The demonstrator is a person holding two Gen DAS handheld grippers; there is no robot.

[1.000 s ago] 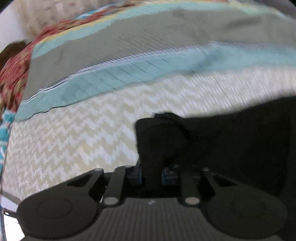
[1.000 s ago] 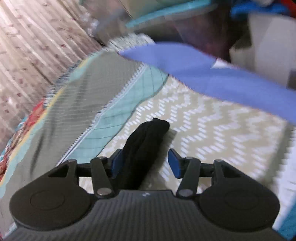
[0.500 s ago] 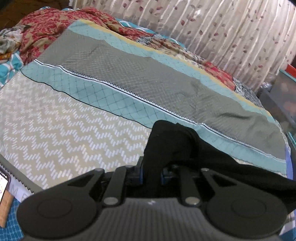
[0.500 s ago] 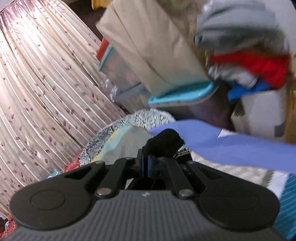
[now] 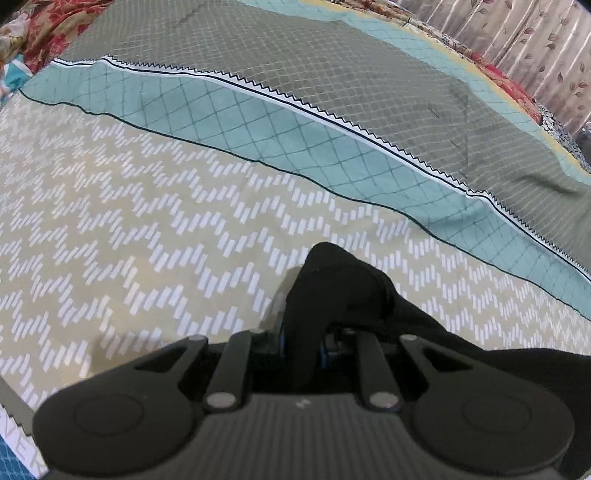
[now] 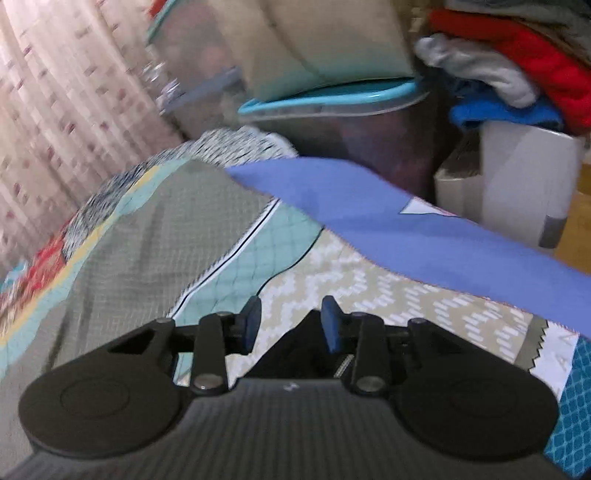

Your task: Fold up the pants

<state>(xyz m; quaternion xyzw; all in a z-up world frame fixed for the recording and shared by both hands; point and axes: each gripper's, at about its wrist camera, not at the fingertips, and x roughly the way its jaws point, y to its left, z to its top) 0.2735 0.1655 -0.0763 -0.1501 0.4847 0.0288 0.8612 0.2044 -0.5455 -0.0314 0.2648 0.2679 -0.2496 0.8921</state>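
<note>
There is one pair of black pants (image 5: 332,295), and it lies on the bed against the zigzag-patterned bedspread (image 5: 147,229). My left tongs (image 5: 301,343) are clamped shut on a bunched fold of the cloth, which stands up in a hump just beyond the blue pads and trails off toward the right edge of that view.

My right tongs (image 6: 290,321) stand parted; their jaws have just been opening. A dark corner of the pants (image 6: 295,350) shows low between the two blue pads (image 6: 330,325), and neither pad presses on it.

I count two tongs, one in each view, and one bedspread made of several bands: beige zigzag nearest the pants, then a teal quilted band, then grey-green.

Only the left view shows the held hump of cloth and the red floral cover (image 5: 44,26) beyond the bedspread's far left corner.

Only the right view, which is blurred, shows one blue sheet (image 6: 406,229) across the far end of the bedspread, one teal-rimmed tub (image 6: 332,96) behind it, and a heap of red, white and blue clothes (image 6: 509,74) on a white box (image 6: 524,177) to the tub's right. One curtain appears in both views.
</note>
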